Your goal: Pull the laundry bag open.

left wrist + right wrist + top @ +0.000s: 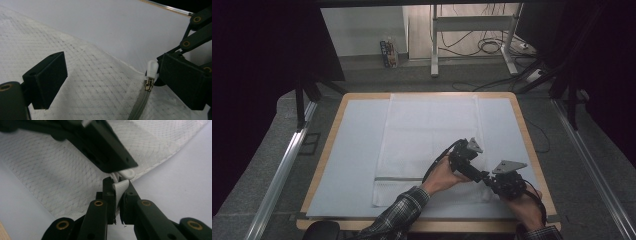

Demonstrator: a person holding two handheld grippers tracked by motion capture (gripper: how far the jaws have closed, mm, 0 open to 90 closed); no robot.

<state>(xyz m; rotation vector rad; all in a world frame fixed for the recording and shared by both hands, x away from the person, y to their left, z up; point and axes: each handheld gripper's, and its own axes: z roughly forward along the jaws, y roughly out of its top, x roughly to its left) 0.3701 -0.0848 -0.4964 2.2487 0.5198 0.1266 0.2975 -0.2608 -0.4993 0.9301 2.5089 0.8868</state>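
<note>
White mesh laundry bag (427, 145) is lying limp; right claw (120, 185) is pinching its corner tab, left claw (105, 82) gaping (zipper pull (152, 68) is the handle).

Both hand-held grippers are all black: left hand-held gripper (484, 176), right hand-held gripper (488, 181). Each has 2 blocky rectangular jaws on linkage bars with brass-coloured pivot rings. A grey 3-cornered plate (509, 166) sits on top of each, and a black cable (439, 159) trails off. Sleeves (398, 214) are dark plaid, probably flannel; the picture is too dim to be sure.
</note>
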